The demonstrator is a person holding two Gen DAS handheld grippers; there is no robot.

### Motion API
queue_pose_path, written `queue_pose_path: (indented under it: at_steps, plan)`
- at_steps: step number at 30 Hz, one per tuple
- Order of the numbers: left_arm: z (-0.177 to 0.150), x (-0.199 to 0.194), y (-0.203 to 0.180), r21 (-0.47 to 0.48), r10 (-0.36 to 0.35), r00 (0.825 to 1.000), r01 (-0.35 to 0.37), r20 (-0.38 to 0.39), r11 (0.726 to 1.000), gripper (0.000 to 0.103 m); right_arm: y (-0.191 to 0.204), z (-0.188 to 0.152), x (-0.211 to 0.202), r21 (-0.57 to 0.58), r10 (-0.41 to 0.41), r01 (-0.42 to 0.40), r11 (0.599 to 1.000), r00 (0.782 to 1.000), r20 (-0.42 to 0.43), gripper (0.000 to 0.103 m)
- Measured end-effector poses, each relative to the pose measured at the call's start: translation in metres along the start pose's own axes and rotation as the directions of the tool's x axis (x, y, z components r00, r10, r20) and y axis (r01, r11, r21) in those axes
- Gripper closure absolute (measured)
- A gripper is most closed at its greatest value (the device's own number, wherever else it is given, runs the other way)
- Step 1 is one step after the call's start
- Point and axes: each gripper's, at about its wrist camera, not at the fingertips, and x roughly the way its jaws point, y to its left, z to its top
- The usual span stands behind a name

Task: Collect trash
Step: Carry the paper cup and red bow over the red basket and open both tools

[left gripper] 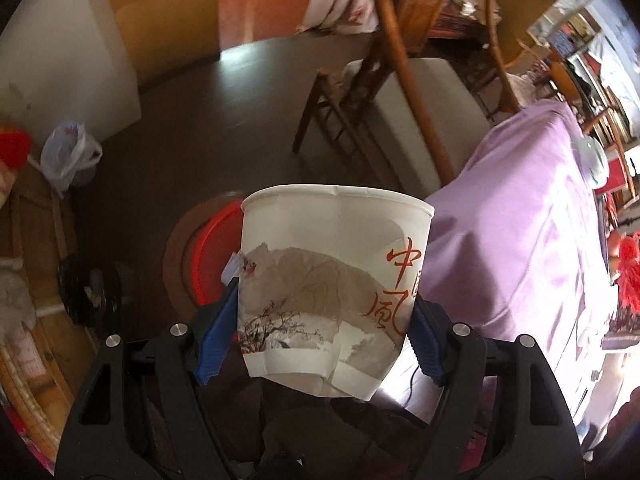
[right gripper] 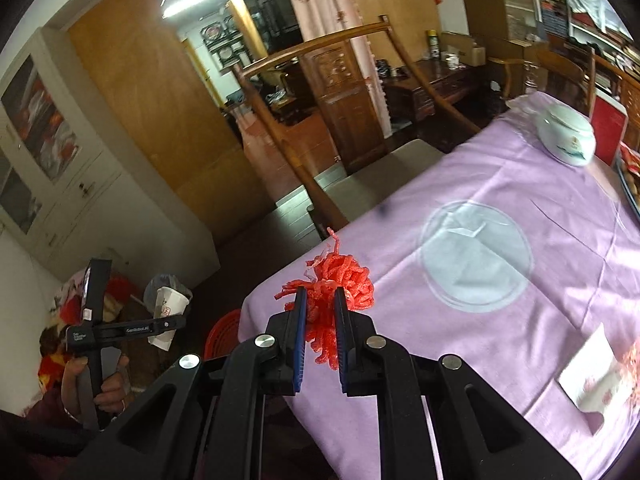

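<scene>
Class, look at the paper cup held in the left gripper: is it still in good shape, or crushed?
Crushed. The paper cup shows creases down its wall and a buckled base, squeezed between the blue pads of the left gripper. Its inside is not visible.

the crumpled white paper cup [left gripper: 332, 280] is sitting between the left gripper [left gripper: 322, 336] pads, above the round red plastic bin [left gripper: 212, 256] standing on the floor beside the table's corner. the red foam netting wad [right gripper: 336, 292] is hanging in the right gripper [right gripper: 320, 320] over the lilac tablecloth [right gripper: 500, 344] edge; a white lidded ceramic bowl [right gripper: 566, 136] is resting at the far edge.

Creased paper cup [left gripper: 328, 280], matt lilac tablecloth [right gripper: 500, 168]
</scene>
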Motion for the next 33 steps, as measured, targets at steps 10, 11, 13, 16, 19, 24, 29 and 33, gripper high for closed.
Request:
queue_pose_path:
  at_steps: [10, 11, 13, 16, 19, 24, 29, 33]
  plan:
    - [0.004, 0.001, 0.024, -0.082, 0.011, 1.000, -0.012, -0.018, 0.997, 0.016, 0.020, 0.004, 0.020, -0.033, 0.022, -0.023, 0.999, 0.999, -0.043, 0.090]
    - [0.004, 0.000, 0.024, -0.085, 0.013, 1.000, -0.015, -0.017, 0.996, 0.016, 0.025, 0.005, 0.023, -0.041, 0.030, -0.032, 0.999, 0.998, -0.048, 0.090]
    - [0.002, 0.000, 0.028, -0.091, 0.020, 1.000, -0.021, -0.017, 0.996, 0.016, 0.029, 0.006, 0.027, -0.051, 0.042, -0.045, 0.998, 0.998, -0.056, 0.090]
    - [0.001, -0.003, 0.036, -0.104, 0.033, 0.999, -0.035, -0.013, 0.994, 0.016, 0.040, 0.009, 0.036, -0.076, 0.070, -0.076, 0.994, 0.995, -0.075, 0.090]
    - [-0.001, -0.010, 0.048, -0.127, 0.049, 0.999, -0.049, -0.004, 0.991, 0.016, 0.055, 0.011, 0.047, -0.111, 0.102, -0.113, 0.987, 0.990, -0.099, 0.090]
    - [-0.004, -0.016, 0.068, -0.169, 0.055, 0.998, -0.055, 0.000, 0.984, 0.016, 0.086, 0.014, 0.064, -0.178, 0.160, -0.187, 0.966, 0.975, -0.156, 0.090]
    - [-0.011, -0.027, 0.087, -0.197, 0.093, 0.996, -0.088, 0.017, 0.976, 0.016, 0.123, 0.015, 0.085, -0.250, 0.210, -0.264, 0.932, 0.952, -0.221, 0.090]
    - [-0.018, -0.033, 0.103, -0.236, 0.104, 0.994, -0.096, 0.022, 0.967, 0.016, 0.156, 0.014, 0.103, -0.304, 0.260, -0.344, 0.888, 0.923, -0.285, 0.089]
